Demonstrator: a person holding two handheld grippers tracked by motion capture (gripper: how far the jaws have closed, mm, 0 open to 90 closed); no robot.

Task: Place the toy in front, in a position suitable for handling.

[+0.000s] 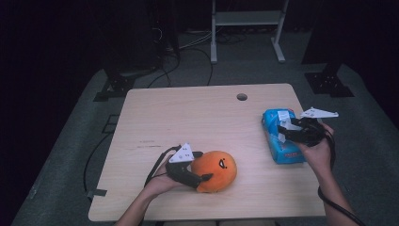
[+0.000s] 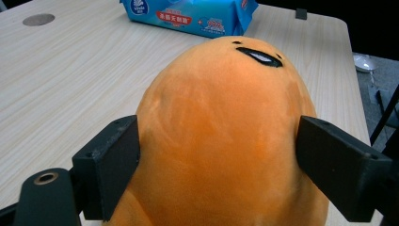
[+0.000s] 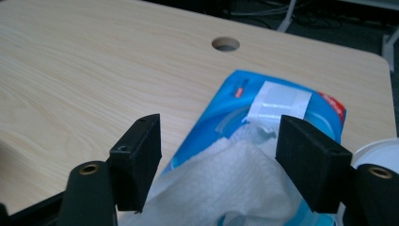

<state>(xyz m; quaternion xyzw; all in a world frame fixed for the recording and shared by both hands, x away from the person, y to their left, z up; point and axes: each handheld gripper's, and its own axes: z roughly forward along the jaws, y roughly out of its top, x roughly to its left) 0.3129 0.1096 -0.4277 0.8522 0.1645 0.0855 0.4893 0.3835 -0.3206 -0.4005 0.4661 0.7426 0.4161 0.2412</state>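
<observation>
An orange egg-shaped plush [image 1: 216,170] with a stitched face lies near the table's front edge. My left gripper [image 1: 203,165] has a jaw on each side of it. In the left gripper view the plush [image 2: 221,132] sits between the left gripper [image 2: 219,125] pads, which meet its sides with no dent that I can see. At the right, my right gripper [image 1: 283,133] hovers open over a blue wet-wipes pack [image 1: 282,150]. In the right gripper view a white wipe [image 3: 226,179] sticks up out of the pack [image 3: 226,94] between the wide jaws of the right gripper [image 3: 219,123]. The pack's white seal flap [image 3: 280,101] is peeled back.
The light wood table [image 1: 188,117] has a round cable hole [image 1: 242,97] at the back. Beyond it stand a white frame [image 1: 247,19] and dark stands, with cables on the grey floor. The wipes pack [image 2: 188,14] lies beyond the plush in the left gripper view.
</observation>
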